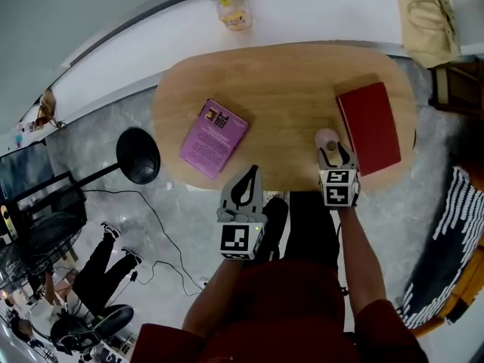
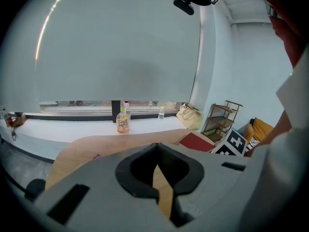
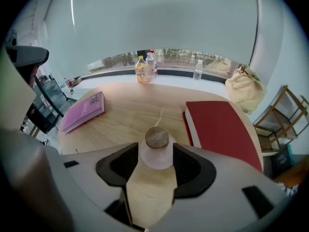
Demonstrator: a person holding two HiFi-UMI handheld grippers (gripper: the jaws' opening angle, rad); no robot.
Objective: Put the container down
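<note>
Oval table (image 1: pixel 287 82), light wood grain, smooth top, rounded ends; a white ledge (image 1: pixel 318 10) runs behind it. Red book (image 1: pixel 370 127), flat hard cover, lies shut on the table's right part, with its long side pointing away from me. Pink book (image 1: pixel 213 138), thinner with a soft-looking cover, lies flat and angled on the left part, well apart from the red one. Beige cloth bag (image 1: pixel 427 21) is slumped on the ledge at far right. My left gripper (image 1: pixel 249 174) is off the table at the near edge, grey body with black pads; its own view shows the jaw tips meeting with only a thin slit behind them and nothing between. My right gripper (image 1: pixel 334 151) is over the near right edge of the table, jaws closed onto the container (image 3: pixel 156 151), a black pad pressing each side. The container is small, with a frosted translucent body, round and wider at the bottom, standing upright; I can't tell what's inside through the frosting. It sits right at my right jaw tips, just left of the red book's near corner and far from the pink book; the base looks level with the wood, can't tell if it's touching. A clear bottle (image 3: pixel 140 69) with yellow drink in it stands on the ledge. The round cork-like lid (image 3: pixel 157 138), brown and speckled, is seated on top of the container
</note>
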